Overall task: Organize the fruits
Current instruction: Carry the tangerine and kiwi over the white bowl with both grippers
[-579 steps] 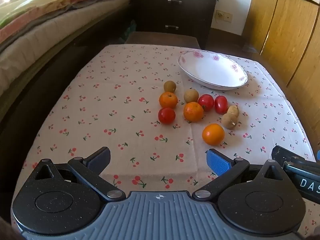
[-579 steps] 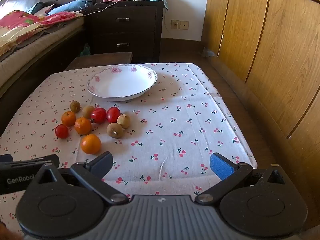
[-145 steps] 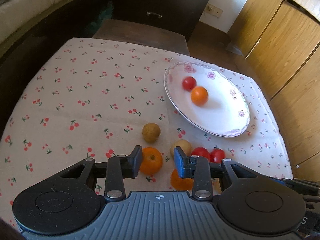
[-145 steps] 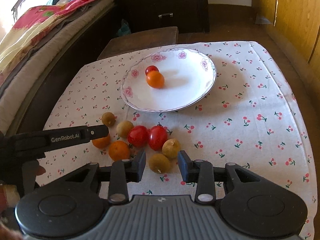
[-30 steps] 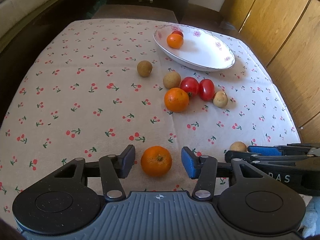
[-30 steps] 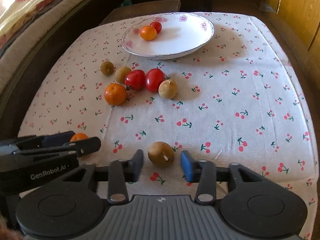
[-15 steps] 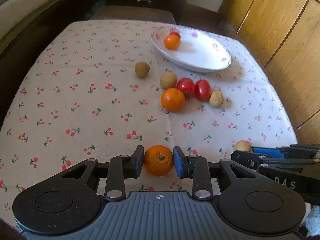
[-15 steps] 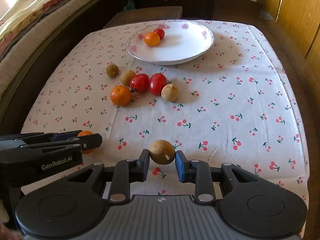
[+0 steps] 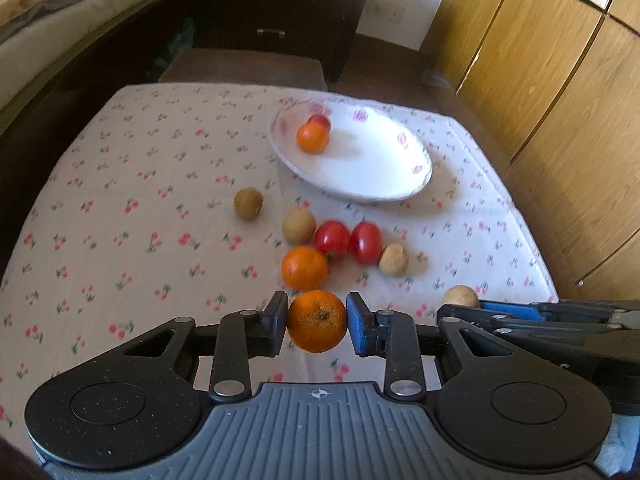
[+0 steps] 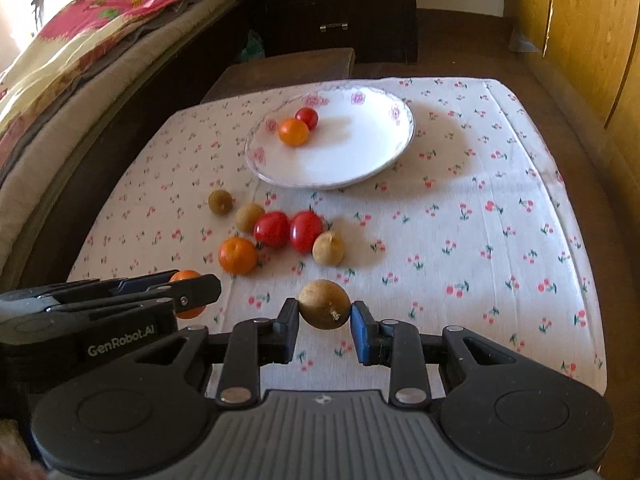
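The left gripper (image 9: 317, 322) is angling steeply down toward the table, its pads pinching an orange (image 9: 317, 321) from both sides and holding it clear of the cherry-print cloth (image 9: 120, 208). The right gripper (image 10: 325, 322) is tilting down the same way just to its right, its pads clamping a brown round fruit (image 10: 324, 304) above the cloth. Just beyond the tongs, a second orange (image 9: 305, 267), two red tomatoes (image 9: 348, 240) and three more brown fruits (image 9: 299, 225) are sitting in a loose cluster. Farther off, toward the far right of the table, the white floral plate (image 9: 380, 184) is holding a small orange fruit (image 9: 313, 137) touching a red tomato (image 9: 320, 121) at its left side.
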`<state>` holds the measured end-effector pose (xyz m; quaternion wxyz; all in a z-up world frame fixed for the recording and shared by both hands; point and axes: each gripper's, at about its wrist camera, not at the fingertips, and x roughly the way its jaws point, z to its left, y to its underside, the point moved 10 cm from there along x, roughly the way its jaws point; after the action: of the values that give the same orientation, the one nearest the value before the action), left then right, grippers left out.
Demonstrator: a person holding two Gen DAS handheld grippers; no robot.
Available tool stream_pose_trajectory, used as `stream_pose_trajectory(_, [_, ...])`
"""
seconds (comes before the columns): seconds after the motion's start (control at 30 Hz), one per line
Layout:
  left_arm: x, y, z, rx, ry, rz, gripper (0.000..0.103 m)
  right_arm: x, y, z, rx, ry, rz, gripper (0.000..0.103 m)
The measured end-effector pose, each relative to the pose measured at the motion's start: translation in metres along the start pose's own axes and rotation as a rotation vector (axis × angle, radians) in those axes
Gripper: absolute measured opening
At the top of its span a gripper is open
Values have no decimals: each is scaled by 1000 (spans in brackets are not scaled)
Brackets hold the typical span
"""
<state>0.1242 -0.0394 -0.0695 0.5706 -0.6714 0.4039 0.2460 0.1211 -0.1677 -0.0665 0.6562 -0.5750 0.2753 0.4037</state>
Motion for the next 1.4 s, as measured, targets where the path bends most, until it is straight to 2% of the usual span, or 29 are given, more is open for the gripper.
stream_pose_trajectory(0.3, [14,-32,-5,-30,24,-20,40,4,-38,-5,23,-18,-46,30])
stream_pose_trajectory(0.77, [47,-81,-8,-52,28,-36,40,32,-88,-14,42,-19,-59,30])
stream_pose_trajectory(1.07, [69,-96,-13,-52,22,-26,39,53,-106,-30,61,-12,-43,30])
stream_pose_trajectory(1.4, [91,-103,-1,-87,7,-9,38,77,-117,-29,38,-11,-33,30])
